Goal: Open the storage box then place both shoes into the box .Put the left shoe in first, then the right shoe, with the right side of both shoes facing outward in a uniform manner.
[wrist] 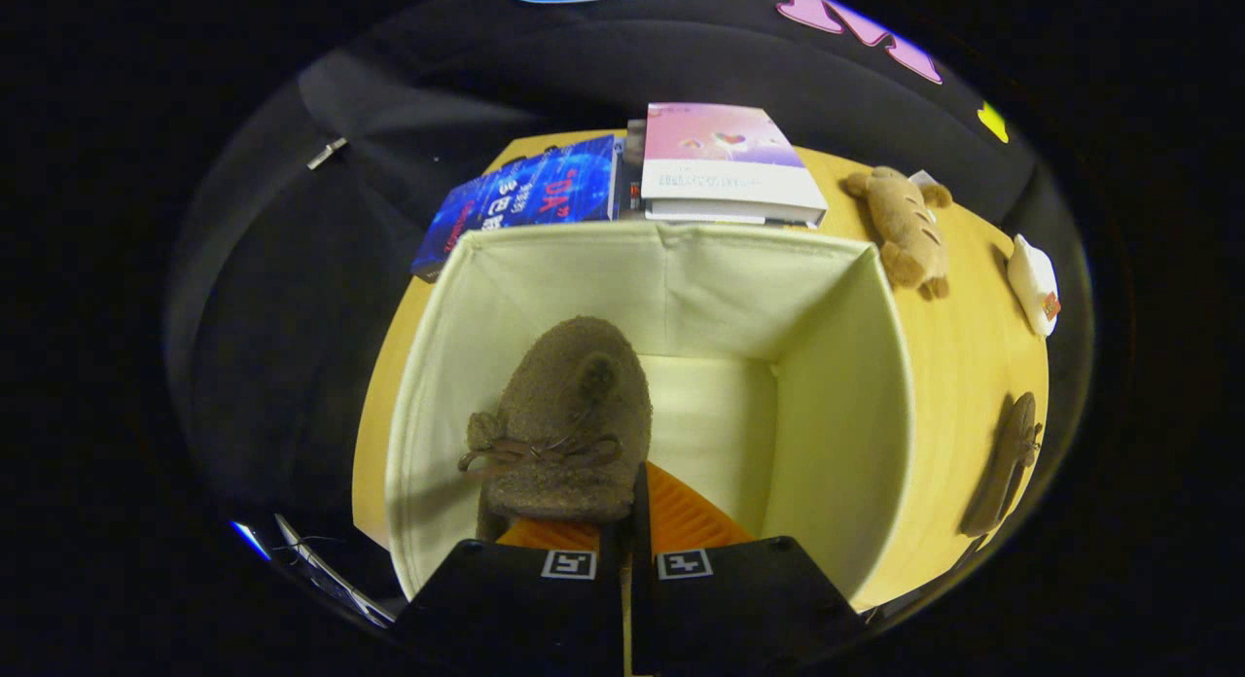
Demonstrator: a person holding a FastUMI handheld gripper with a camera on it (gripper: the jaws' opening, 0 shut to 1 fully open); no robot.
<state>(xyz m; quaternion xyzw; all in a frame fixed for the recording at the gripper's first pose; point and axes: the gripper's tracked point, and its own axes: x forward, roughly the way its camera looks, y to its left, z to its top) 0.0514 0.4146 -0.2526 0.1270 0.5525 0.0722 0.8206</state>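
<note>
Here the tongs [622,521] are clamped on the first shoe [569,419], held over the open box [846,405]. Next, I judge, lower and release it, then fetch the second shoe [1007,463] from the tabletop [973,346].

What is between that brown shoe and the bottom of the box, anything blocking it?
Nothing visible. The fingers are shut on the brown shoe, holding it over the open storage box. The box floor beside the shoe looks bare; the part under the shoe is hidden. The other shoe lies outside on the table.
</note>
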